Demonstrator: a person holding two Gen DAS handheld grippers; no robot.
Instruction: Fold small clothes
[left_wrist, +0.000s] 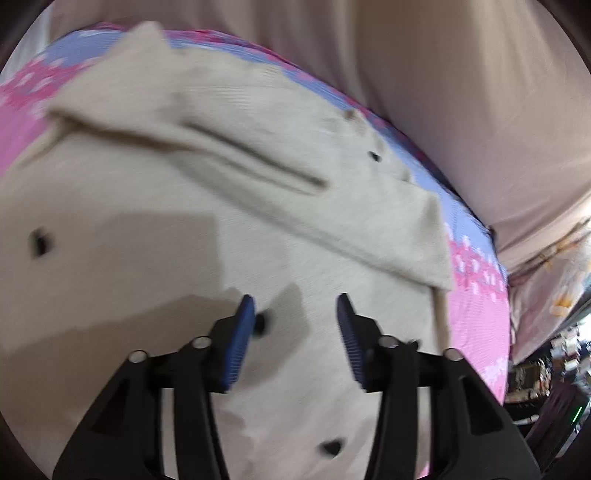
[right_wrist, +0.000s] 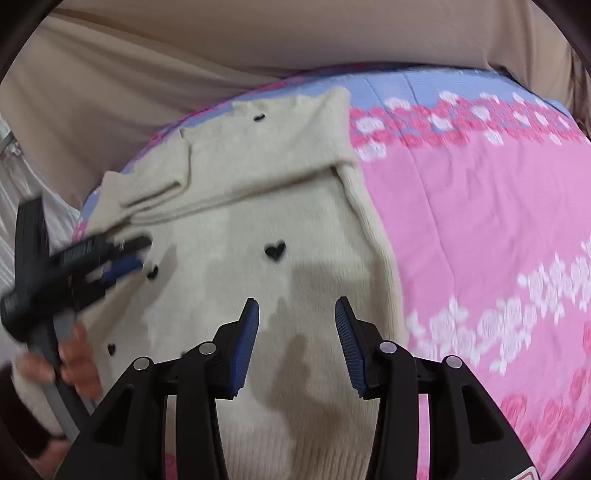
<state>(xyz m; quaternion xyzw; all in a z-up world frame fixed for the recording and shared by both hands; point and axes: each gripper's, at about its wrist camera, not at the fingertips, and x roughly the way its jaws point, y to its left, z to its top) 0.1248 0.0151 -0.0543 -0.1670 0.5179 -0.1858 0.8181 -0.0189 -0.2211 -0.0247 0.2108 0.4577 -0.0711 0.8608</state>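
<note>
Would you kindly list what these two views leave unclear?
- Sweater hem: cut off by the right claw body, right wrist view.
- Sweater's left edge: hidden behind the left claw, right wrist view.
- Knit detail: motion-blurred, left wrist view.

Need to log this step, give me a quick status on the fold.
Left tool and right tool both open, empty. Cream knit sweater with black hearts flat on pink floral bedspread, sleeves folded across. Nothing in the way.
</note>
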